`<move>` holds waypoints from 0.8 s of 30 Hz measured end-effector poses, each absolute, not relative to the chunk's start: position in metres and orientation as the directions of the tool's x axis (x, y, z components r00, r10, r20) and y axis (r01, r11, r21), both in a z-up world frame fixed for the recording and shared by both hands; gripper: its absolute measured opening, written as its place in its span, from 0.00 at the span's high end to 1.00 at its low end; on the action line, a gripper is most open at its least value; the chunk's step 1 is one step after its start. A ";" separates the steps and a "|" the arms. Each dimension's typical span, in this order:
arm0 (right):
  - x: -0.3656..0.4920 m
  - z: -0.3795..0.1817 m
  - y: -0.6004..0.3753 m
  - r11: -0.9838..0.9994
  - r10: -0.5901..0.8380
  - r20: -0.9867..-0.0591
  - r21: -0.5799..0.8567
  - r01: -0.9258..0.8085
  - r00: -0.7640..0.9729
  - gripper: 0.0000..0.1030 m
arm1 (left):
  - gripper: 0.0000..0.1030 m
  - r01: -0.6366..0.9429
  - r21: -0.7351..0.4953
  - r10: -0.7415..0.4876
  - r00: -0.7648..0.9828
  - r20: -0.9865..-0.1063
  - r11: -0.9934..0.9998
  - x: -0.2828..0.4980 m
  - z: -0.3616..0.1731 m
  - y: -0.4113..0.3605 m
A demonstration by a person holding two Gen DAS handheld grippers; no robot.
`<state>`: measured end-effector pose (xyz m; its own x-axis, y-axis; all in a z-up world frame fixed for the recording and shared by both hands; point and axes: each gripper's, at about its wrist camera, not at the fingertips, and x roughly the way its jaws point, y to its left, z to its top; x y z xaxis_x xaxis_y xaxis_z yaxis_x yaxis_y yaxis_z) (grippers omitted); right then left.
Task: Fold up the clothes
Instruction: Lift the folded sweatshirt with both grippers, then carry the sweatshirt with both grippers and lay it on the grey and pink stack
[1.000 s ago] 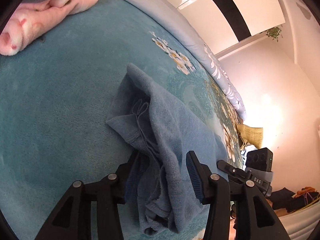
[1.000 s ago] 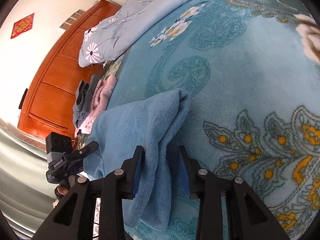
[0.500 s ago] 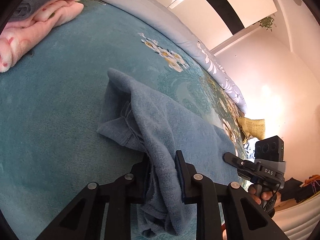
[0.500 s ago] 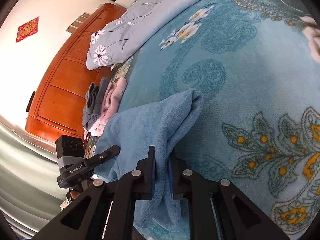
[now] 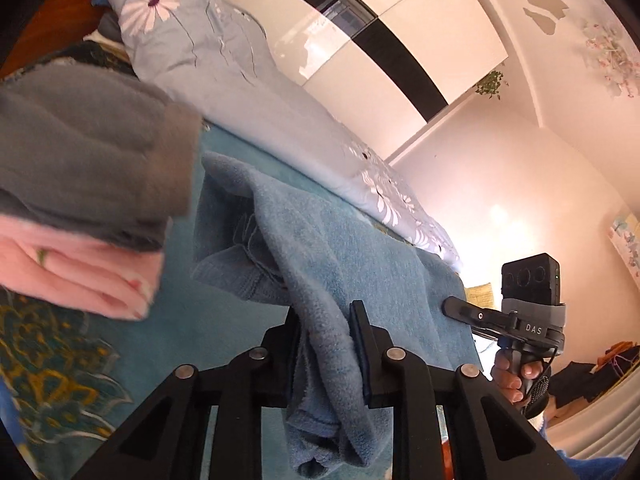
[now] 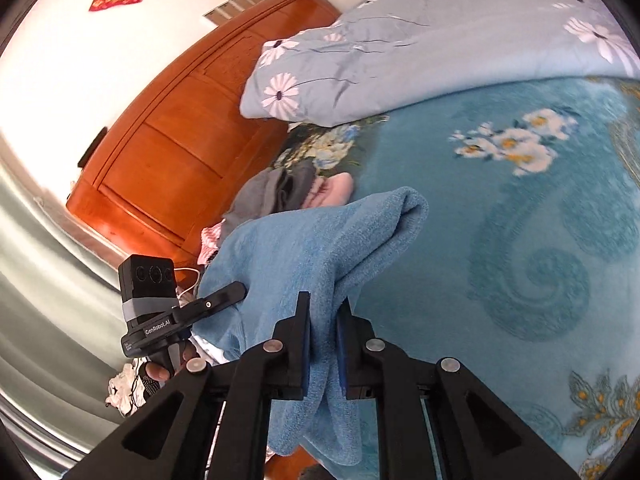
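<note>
Both jaws are nearly closed, left gripper (image 5: pixel 324 330) and right gripper (image 6: pixel 322 316) pinching blue towel (image 5: pixel 320 240).

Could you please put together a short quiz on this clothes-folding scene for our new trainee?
1. True or false: both grippers are shut on the light blue fleece garment.
2. Which folded item lies on top of the stack beside it? A) grey fleece garment B) pink fleece garment C) yellow towel
3. Fill in: the bed is covered by a teal ____ blanket.

Key: 1 true: the left gripper and right gripper each pinch its fabric. 2 A. 3 floral.
</note>
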<state>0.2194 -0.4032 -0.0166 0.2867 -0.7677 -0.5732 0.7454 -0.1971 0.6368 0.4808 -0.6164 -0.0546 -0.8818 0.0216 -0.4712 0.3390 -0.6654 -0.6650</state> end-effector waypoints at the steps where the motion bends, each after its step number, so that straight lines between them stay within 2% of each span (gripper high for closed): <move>1: 0.226 -0.010 -0.420 -0.173 -0.766 -0.570 0.630 0.757 0.298 0.89 | 0.76 0.352 -0.651 -0.010 -0.884 -0.467 -0.672 0.491 -0.046 -0.630; 6: 0.258 0.018 -0.514 -0.071 -0.765 -0.551 0.588 0.806 0.334 0.89 | 0.76 0.438 -0.572 -0.151 -0.865 -0.479 -0.694 0.530 -0.011 -0.701; 11: 0.278 0.016 -0.596 -0.027 -0.764 -0.536 0.583 0.812 0.359 0.89 | 0.76 0.502 -0.582 -0.227 -0.847 -0.480 -0.641 0.561 -0.009 -0.777; 20: 0.294 -0.030 -0.668 -0.001 -0.751 -0.554 0.546 0.838 0.360 0.89 | 0.76 0.543 -0.618 -0.245 -0.829 -0.503 -0.569 0.578 -0.061 -0.855; 24: 0.286 -0.055 -0.676 -0.026 -0.743 -0.559 0.572 0.820 0.367 0.89 | 0.72 0.558 -0.633 -0.232 -0.819 -0.525 -0.537 0.583 -0.093 -0.865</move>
